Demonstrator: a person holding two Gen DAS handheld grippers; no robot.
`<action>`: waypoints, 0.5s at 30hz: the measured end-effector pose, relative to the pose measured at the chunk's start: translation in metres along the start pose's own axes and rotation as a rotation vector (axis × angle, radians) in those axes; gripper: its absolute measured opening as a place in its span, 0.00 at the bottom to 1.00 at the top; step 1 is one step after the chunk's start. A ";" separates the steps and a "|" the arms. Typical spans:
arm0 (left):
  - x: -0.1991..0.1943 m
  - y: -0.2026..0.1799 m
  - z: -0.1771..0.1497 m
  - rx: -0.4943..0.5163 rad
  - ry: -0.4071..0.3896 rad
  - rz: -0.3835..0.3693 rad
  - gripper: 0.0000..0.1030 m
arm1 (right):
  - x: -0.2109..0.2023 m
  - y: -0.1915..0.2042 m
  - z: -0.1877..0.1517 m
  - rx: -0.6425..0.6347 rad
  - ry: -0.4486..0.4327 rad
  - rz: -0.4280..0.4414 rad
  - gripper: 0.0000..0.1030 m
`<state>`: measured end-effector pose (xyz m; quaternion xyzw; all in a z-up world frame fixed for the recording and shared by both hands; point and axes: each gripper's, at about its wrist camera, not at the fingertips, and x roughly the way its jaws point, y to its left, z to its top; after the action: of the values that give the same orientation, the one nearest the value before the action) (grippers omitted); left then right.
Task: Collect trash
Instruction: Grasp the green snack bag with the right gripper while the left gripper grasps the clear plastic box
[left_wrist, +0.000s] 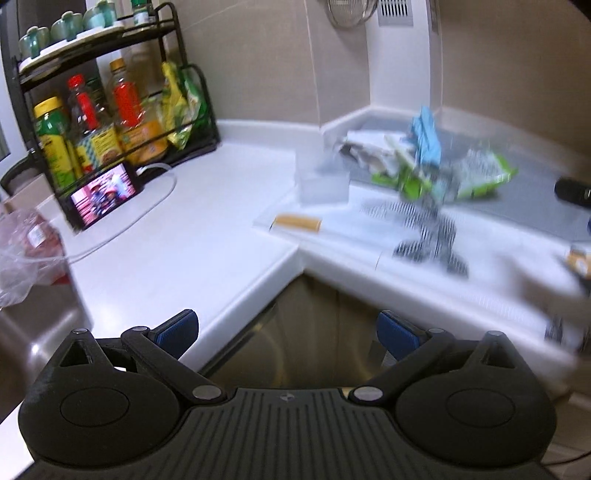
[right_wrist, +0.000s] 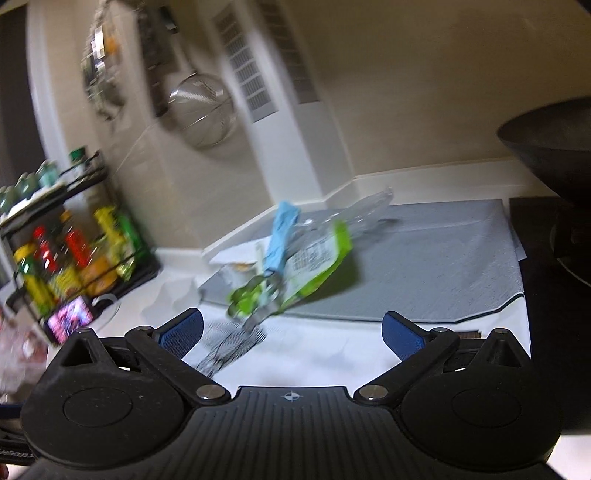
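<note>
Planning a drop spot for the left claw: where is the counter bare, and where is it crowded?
Bare: the white counter between the phone by the spice rack and the clear box. Also the grey mat, from the trash pile to the dark wok. Crowded: the pile and the patterned sheet. Both claws are open and hold nothing.
</note>
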<state>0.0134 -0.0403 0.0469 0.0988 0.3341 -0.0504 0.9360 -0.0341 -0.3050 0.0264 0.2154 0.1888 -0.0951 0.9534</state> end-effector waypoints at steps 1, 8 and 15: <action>0.005 -0.002 0.008 -0.006 -0.009 -0.001 1.00 | 0.007 -0.006 0.004 0.029 0.002 -0.004 1.00; 0.046 -0.021 0.055 -0.012 -0.044 -0.005 1.00 | 0.059 -0.041 0.023 0.219 -0.005 -0.013 1.00; 0.111 -0.017 0.094 -0.138 -0.028 -0.010 1.00 | 0.129 -0.044 0.030 0.285 0.031 0.035 1.00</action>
<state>0.1536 -0.0806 0.0449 0.0315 0.3241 -0.0335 0.9449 0.0812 -0.3703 -0.0171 0.3532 0.1844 -0.1011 0.9116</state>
